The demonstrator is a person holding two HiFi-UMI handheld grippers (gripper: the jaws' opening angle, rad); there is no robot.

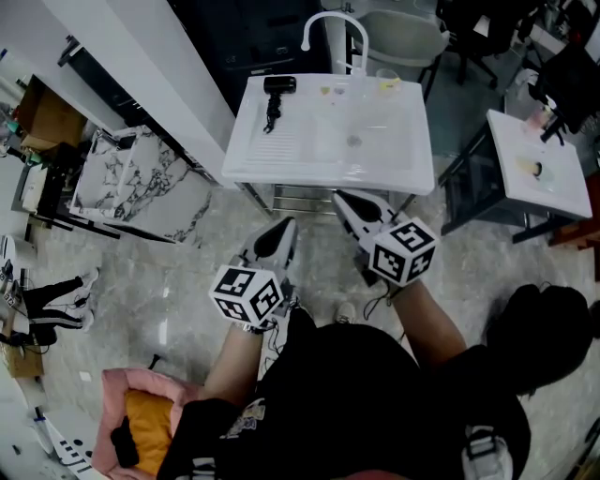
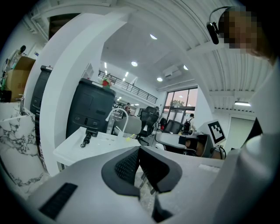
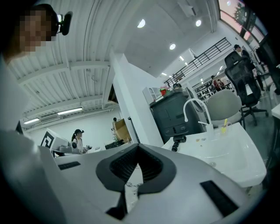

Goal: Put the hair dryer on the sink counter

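Black hair dryer [image 1: 277,94] is lying on the white sink counter [image 1: 281,150], at the basin's [image 1: 361,131] nine o'clock; left gripper [image 1: 286,227] and right gripper [image 1: 344,199] are hanging closed, gripping nothing.

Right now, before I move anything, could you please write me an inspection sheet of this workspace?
Surface: white sink counter with a basin and a faucet.
Job's things: black hair dryer lies on the counter's back left corner; neither gripper holds it.
Clutter: a small cup with something yellow at the counter's back edge.
Grippers: left gripper and right gripper, both with jaws together and empty, held short of the counter.
Cables: a black piece runs from the dryer; cord or handle, I cannot tell.
Surroundings: marble panel at left, second white counter at right, pink bag beside the person.
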